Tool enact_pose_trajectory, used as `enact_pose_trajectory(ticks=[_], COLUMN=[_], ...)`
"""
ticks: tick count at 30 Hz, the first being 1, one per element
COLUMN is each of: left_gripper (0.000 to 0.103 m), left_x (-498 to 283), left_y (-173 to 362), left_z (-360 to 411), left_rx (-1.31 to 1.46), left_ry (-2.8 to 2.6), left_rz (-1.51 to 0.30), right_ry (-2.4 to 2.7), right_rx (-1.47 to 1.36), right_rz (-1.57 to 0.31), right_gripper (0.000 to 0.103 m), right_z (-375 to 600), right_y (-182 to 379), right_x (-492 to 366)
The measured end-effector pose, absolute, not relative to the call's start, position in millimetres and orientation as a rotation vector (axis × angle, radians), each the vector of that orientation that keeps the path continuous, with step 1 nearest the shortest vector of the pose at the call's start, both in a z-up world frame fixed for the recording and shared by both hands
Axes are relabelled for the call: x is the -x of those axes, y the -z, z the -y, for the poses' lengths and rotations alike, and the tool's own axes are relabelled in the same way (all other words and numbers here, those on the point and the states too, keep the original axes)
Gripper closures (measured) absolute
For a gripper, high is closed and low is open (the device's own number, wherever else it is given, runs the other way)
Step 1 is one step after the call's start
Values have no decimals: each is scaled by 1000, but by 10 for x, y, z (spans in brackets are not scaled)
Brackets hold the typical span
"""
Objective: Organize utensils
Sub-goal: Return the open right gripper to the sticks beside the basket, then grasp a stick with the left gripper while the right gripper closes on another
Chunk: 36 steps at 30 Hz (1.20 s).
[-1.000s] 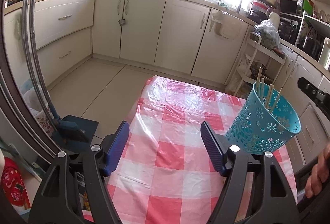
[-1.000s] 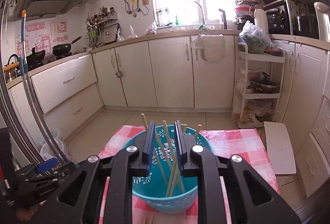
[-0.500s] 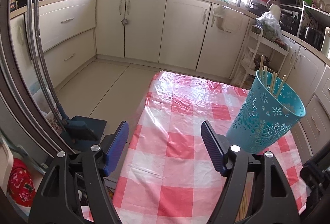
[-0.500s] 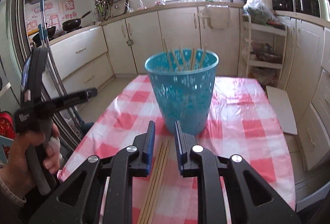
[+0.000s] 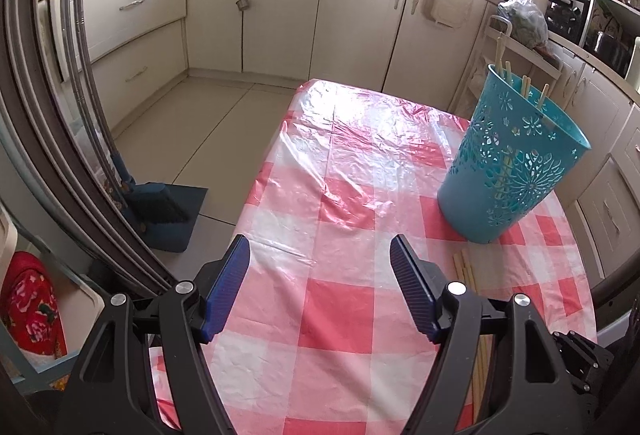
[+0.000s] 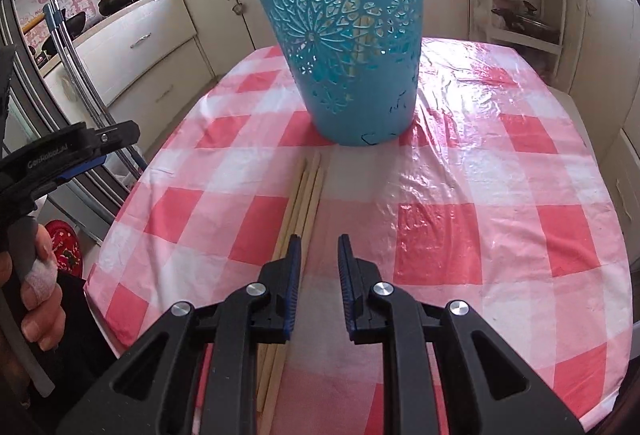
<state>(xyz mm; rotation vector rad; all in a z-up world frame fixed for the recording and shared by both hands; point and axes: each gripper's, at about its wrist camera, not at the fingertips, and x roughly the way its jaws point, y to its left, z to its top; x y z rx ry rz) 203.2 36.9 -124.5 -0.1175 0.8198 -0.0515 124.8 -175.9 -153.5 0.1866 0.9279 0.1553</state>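
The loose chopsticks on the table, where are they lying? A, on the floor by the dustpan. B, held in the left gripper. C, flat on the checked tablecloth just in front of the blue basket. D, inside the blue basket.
C: the loose chopsticks lie flat on the checked tablecloth, their far ends just short of the base of the blue basket, and no gripper holds them.

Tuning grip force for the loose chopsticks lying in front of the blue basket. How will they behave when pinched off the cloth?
The chopsticks look thin, rigid and probably light. They lie flat and bunched on the glossy plastic tablecloth, so they may slide or roll apart. The right gripper, narrowly open, might catch several at once.
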Motion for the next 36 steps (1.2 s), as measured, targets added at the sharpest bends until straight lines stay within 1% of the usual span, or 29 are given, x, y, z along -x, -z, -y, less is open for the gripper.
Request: enact_pose_trajectory(ticks=[9,11,19,26,32,36], left_gripper=[34,34,33,33,33,33], left_x=[-2079,-2089,-2085,-2153,-2200,-2183], left_y=[1297,1319,1515,1679,1834,1821], left_z=[-333,-293,231,601,743,777], left_rx=[100,94,-6,-41,-64,-77], left_ry=[74,88,228,280,255,233], left_rz=[-845,-857,-938,-998,-1036,-1029], right_ry=[-146,-143,-177,-163,-185,-196], right_rx=[-147,-135,-17,-171,-200,-201], right_rz=[-962,-973,-1010,-1021,-1022,-1024], right_gripper=[85,88,94,95,95,95], right_z=[1674,1684,1764,2222,2225,2242], right_y=[1656,1675,1625,1652,1645,1640], right_x=[-1431,-1440,-1430,-1388,-1398,-1391])
